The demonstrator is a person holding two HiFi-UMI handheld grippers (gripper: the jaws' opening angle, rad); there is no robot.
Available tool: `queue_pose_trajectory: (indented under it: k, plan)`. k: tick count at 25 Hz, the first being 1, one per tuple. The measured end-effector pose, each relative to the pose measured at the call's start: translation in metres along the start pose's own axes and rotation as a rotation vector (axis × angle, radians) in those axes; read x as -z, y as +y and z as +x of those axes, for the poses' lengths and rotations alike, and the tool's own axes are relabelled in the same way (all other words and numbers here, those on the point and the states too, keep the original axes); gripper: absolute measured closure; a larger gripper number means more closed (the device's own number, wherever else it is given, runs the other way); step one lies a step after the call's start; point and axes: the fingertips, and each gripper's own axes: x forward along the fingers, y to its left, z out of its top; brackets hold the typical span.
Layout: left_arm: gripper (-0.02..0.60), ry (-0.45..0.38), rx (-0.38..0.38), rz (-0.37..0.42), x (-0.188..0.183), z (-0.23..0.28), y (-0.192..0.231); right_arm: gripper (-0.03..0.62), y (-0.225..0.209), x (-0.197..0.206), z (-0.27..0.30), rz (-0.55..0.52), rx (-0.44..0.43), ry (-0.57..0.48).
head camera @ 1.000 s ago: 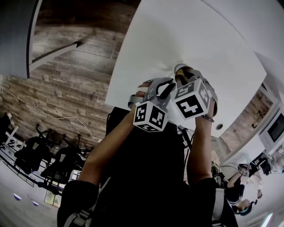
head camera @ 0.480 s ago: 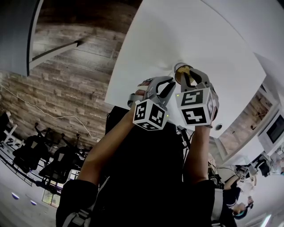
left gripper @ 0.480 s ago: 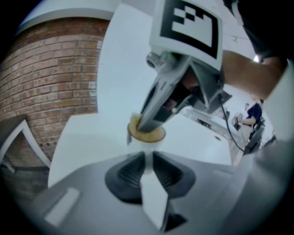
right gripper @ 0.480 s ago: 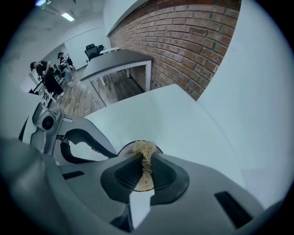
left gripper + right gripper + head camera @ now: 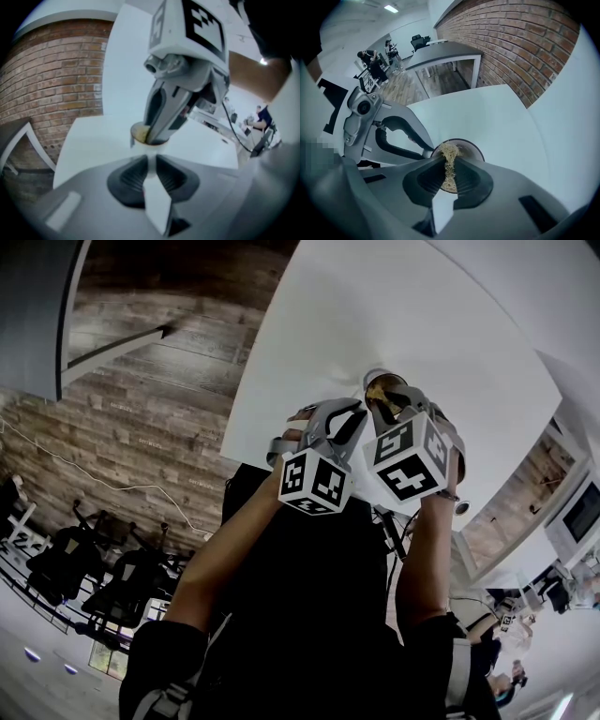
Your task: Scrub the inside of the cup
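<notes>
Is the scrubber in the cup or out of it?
In: the scrubber, pinched by the right hand-held gripper, reaches past the cup's rim.

- You hold two grippers: left gripper (image 5: 151, 164), right gripper (image 5: 449, 176).
- One cup (image 5: 469, 148), frame centre.
- One straw-coloured fibre scrubber (image 5: 449, 158).
- One white table (image 5: 375, 306).

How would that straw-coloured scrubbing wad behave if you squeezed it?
Probably squashy: the scrubbing wad looks like loose tangled fibres, pinched thin in the right gripper. Likely light and springy, since the fibres puff out beyond the pinch, inside the cup.
</notes>
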Motion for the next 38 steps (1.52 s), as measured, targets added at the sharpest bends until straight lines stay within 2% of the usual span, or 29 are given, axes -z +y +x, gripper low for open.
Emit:
queue_pose_trajectory:
  k: [4,8,14,22,29,38]
  plan:
    - [0.522,0.005,0.004,0.011,0.002,0.001,-0.002,0.562,0.002,0.008,0.002,-0.051,0.024,0.085]
    - [0.520,0.004,-0.002,0.009,0.002,0.000,-0.002,0.562,-0.009,0.013,-0.002,-0.067,0.102,0.141]
    - [0.522,0.001,0.011,0.008,0.001,0.001,-0.001,0.562,-0.026,0.007,-0.007,0.001,0.194,0.063]
    - [0.522,0.000,0.013,0.010,0.001,0.000,0.000,0.562,-0.012,0.002,0.016,0.014,0.149,0.061]
    - [0.522,0.001,0.013,0.003,0.002,0.002,0.001,0.562,-0.003,0.001,0.008,0.032,0.031,0.022]
    - [0.522,0.011,0.017,0.006,0.003,0.003,0.001,0.562,0.002,-0.001,-0.019,0.040,0.047,-0.017]
